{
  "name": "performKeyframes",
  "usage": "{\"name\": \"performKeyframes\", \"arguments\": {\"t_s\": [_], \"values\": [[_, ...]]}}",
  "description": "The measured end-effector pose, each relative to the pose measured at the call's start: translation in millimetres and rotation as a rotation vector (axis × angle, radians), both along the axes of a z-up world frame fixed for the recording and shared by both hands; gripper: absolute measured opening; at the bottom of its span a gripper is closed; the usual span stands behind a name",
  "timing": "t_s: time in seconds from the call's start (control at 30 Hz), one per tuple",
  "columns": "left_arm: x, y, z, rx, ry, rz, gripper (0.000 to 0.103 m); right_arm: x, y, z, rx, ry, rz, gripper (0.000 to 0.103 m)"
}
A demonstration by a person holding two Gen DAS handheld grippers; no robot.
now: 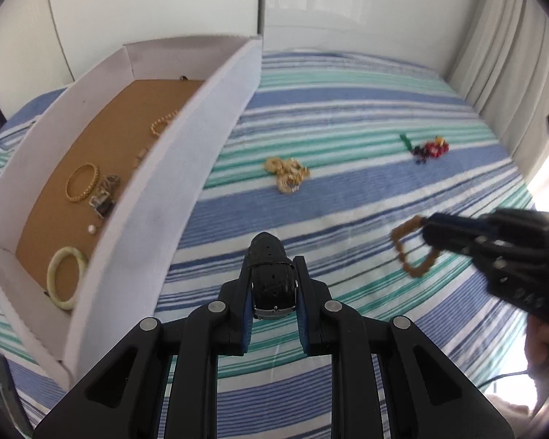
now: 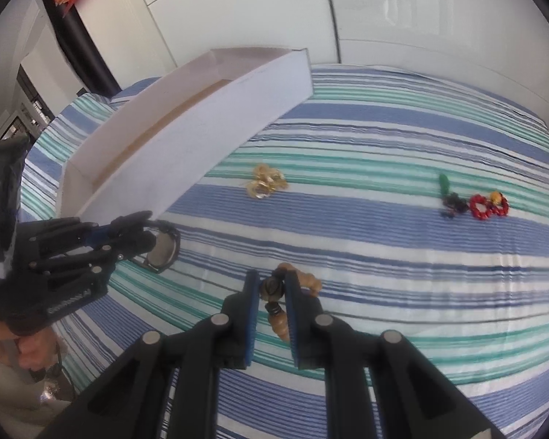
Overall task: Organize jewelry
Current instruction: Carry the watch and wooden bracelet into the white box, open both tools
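My left gripper [image 1: 273,285] is squeezed shut on a black watch [image 1: 272,281], and my right gripper [image 2: 271,292] is pinched tight on a brown bead bracelet [image 2: 296,285], both lifted just above the striped bed sheet [image 1: 347,117]. The white box [image 1: 186,153] sits to my left with bangles already inside. I should carry both over its wall, hold them low, then let go gently.
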State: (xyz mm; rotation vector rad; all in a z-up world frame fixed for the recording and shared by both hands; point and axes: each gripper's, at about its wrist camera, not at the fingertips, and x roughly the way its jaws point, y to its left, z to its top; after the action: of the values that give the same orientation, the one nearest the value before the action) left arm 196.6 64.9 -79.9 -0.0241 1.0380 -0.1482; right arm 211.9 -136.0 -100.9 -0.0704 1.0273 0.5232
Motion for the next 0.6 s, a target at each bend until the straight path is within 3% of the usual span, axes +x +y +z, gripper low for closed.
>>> {"name": "performKeyframes", "arguments": {"t_s": [0.2, 0.33, 0.47, 0.6], "values": [[5, 61, 70, -0.056, -0.086, 0.087, 0.018, 18, 53, 55, 0.083, -0.089, 0.112, 0.014], [21, 114, 93, 0.010, -0.126, 0.212, 0.018, 35, 99, 95, 0.160, -0.148, 0.189, 0.014], [40, 151, 77, 0.041, -0.095, 0.312, 0.018, 59, 156, 108, 0.180, -0.178, 0.263, 0.014], [62, 172, 40, 0.042, -0.019, 0.361, 0.018, 91, 206, 90, 0.131, -0.150, 0.305, 0.014]]}}
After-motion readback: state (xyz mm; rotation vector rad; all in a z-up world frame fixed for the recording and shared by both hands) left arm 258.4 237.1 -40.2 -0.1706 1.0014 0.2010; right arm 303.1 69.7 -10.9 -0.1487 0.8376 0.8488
